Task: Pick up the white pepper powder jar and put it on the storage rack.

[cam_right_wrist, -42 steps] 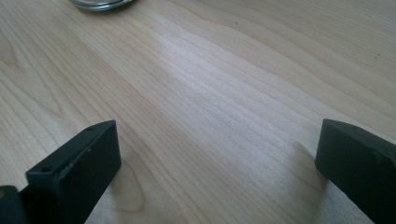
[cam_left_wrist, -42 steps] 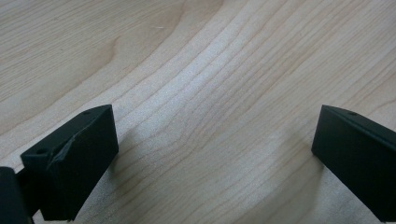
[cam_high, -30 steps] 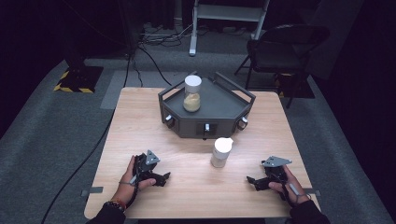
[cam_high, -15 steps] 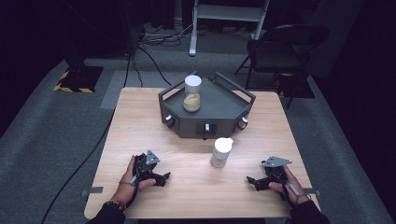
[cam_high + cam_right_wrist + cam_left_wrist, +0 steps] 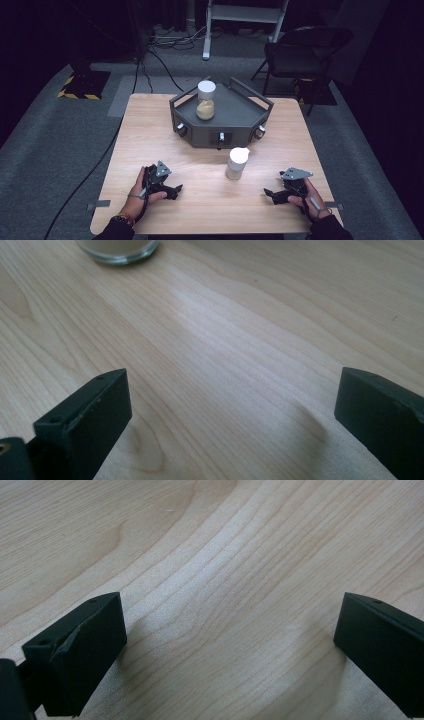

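Note:
A dark grey tray-like device [image 5: 235, 112] with knobs on its front stands at the back middle of the wooden table [image 5: 150, 130]. On it stands a clear jar [image 5: 205, 100] with a white lid and tan contents. A second white-lidded jar [image 5: 236, 163] stands on the table in front of the device; its glass base [image 5: 120, 249] shows at the top of the right gripper view. My left gripper [image 5: 176, 191] rests on the table near the front left, open, nothing between its jaws [image 5: 230, 645]. My right gripper [image 5: 268, 194] rests at the front right, open and empty [image 5: 232, 405].
A black folding chair [image 5: 300, 55] stands behind the table at the right. Cables [image 5: 160, 50] run over the grey carpet, and a white stand [image 5: 240, 15] rises at the back. A yellow-black striped base [image 5: 82, 85] sits at the far left.

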`<state>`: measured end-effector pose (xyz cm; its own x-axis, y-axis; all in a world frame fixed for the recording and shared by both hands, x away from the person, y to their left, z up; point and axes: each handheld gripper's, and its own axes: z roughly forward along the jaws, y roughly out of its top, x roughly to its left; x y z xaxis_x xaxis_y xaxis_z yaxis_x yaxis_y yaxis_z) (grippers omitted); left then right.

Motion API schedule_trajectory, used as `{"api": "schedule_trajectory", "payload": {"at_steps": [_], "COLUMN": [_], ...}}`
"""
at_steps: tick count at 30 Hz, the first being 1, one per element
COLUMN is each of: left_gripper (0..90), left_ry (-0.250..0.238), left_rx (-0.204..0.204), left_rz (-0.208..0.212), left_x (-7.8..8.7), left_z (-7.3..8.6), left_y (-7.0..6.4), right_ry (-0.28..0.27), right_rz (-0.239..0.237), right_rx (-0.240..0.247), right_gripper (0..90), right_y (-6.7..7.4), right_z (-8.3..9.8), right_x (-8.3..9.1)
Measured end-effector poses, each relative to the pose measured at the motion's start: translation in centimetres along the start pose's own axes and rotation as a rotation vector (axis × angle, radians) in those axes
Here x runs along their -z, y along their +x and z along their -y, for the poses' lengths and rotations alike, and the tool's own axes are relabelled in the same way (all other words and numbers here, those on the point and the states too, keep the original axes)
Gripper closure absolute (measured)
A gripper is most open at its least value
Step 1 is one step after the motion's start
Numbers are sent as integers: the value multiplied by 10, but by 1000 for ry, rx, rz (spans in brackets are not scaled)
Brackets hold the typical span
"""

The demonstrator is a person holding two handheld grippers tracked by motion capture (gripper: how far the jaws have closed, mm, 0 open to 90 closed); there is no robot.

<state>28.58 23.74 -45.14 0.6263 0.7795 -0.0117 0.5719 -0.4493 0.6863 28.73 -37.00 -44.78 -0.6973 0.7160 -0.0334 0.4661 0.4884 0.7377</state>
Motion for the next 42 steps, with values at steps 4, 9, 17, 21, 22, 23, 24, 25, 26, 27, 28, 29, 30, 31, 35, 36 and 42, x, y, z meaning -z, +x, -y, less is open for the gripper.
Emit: {"api": "schedule_trajectory", "payload": {"at_steps": [4,9,17,21,22,23,24,25,26,27,28,29,30,31,35,36,42], "left_gripper": [0,0,0,0,0,0,0,0,0,0,0,0,0,0,0,0,0], "left_ry": [0,1,-1,-1,-1,-1,0,0,0,0,0,0,0,0,-1,-1,0], "left_rx": [-1,-6,-8,-9,-9,-8,-8,-8,-8,-8,-7,-8,-8,-8,-7,-7,-10], "left_rz": [1,3,5,6,6,7,6,6,6,6,6,6,6,6,7,7,7], "left_x": [0,0,0,0,0,0,0,0,0,0,0,0,0,0,0,0,0], "left_z": [0,0,0,0,0,0,0,0,0,0,0,0,0,0,0,0,0], "left_y": [0,0,0,0,0,0,0,0,0,0,0,0,0,0,0,0,0], "right_ry": [-38,-80,-138,-152,-152,-155,-156,-158,-162,-165,-164,-165,-165,-162,-166,-170,-189], "right_rz": [4,12,14,1,-1,0,-1,-3,-3,-4,-4,-6,-6,-8,-12,-11,-30], "right_rx": [-6,-7,-5,1,1,0,-2,-3,-3,-3,1,6,6,10,10,12,2], "right_gripper": [15,15,15,14,14,15,15,14,15,15,16,16,16,16,16,17,18], "right_y": [2,6,12,13,14,15,16,17,18,19,21,22,22,26,28,30,34], "right_z": [1,3,6,8,8,9,8,8,8,8,8,7,7,6,4,2,-4], "right_x": [5,8,10,8,8,7,6,5,3,2,1,0,0,-2,-4,-6,-14]}}
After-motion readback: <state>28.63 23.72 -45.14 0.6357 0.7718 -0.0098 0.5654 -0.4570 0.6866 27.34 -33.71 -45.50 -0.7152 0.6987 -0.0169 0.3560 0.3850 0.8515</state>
